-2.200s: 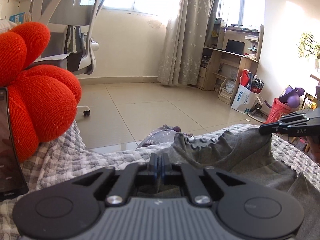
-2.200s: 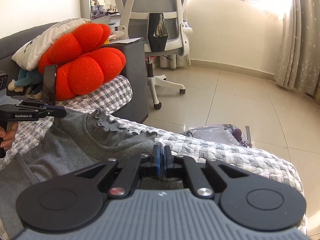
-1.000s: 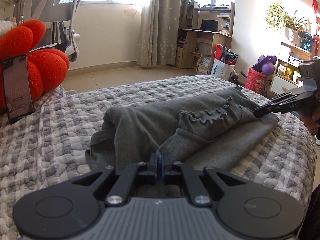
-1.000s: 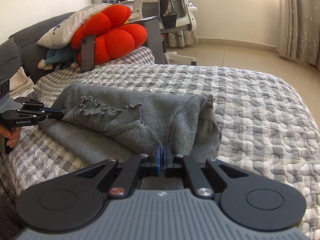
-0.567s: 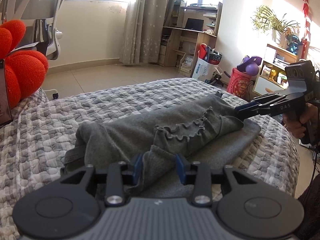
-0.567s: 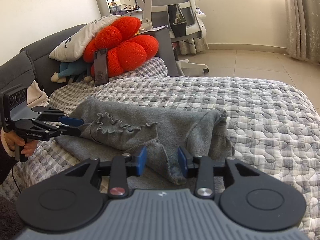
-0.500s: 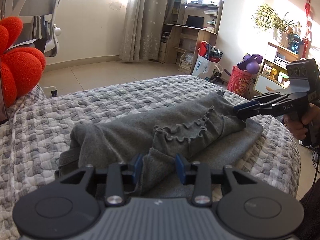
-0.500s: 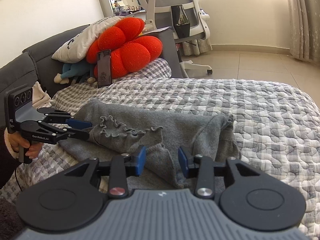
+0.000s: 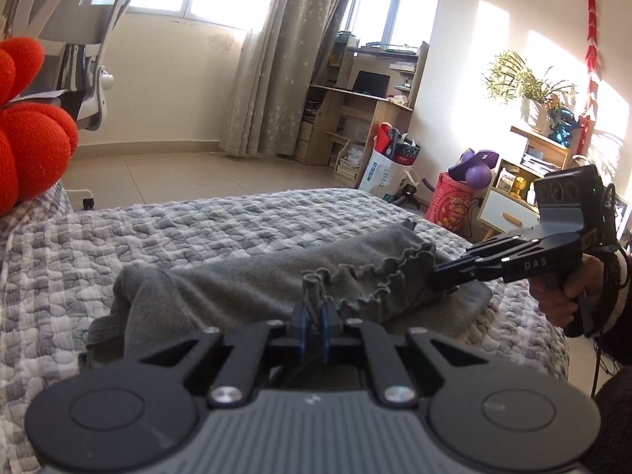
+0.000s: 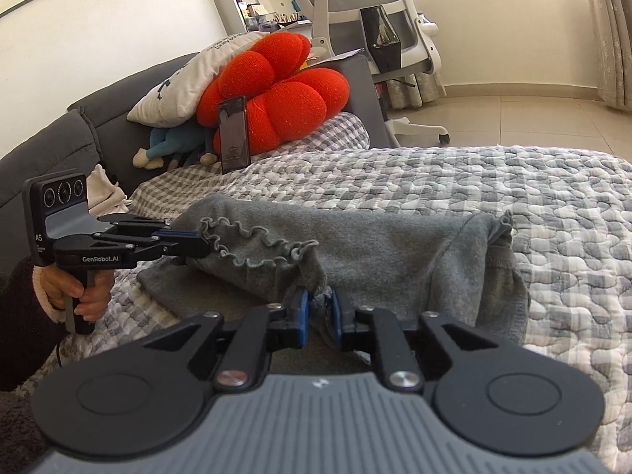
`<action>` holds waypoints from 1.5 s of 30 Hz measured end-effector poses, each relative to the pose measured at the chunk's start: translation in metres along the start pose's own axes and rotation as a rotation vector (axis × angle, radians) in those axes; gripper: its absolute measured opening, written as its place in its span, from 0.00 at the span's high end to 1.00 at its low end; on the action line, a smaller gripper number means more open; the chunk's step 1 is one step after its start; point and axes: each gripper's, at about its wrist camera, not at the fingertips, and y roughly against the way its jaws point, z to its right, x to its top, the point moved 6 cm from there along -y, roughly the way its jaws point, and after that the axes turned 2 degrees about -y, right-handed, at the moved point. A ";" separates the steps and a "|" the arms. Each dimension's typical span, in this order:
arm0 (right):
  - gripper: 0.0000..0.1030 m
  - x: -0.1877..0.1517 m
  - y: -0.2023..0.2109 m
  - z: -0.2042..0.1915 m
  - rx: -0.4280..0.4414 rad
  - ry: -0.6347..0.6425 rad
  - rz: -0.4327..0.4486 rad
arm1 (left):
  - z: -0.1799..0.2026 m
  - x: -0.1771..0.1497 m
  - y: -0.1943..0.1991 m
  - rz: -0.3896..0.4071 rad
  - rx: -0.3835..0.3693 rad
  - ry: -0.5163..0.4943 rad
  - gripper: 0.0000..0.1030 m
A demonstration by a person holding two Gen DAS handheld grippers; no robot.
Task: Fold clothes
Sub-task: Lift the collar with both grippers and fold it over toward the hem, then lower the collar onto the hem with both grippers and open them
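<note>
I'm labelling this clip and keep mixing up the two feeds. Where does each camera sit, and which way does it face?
Left wrist view: sits on the left gripper, faces the window and desk across the bed; the right gripper and its hand show.
Right wrist view: sits on the right gripper, faces the sofa and red cushion; the left gripper and its hand show.
Shared: the grey garment on the quilt, pinched at each end of its ruffled edge.

Grey garment (image 10: pixel 375 245): soft matt fleece, frilled hem. Quilt (image 10: pixel 553 213): puckered cotton. Cushion (image 10: pixel 284 98): fuzzy knit.
</note>
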 end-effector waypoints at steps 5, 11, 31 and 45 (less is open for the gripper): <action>0.85 -0.014 0.009 -0.012 0.028 0.061 -0.061 | 0.017 -0.014 0.003 -0.096 -0.035 -0.099 0.93; 0.81 -0.030 0.010 -0.012 0.032 0.076 -0.144 | 0.024 -0.030 0.009 -0.182 -0.048 -0.144 0.86; 0.81 -0.002 -0.033 -0.030 0.069 0.043 -0.076 | 0.017 0.000 -0.028 -0.079 -0.104 0.036 0.63; 0.72 -0.024 0.009 -0.022 0.047 0.034 -0.066 | 0.022 -0.020 0.012 -0.077 -0.101 0.064 0.55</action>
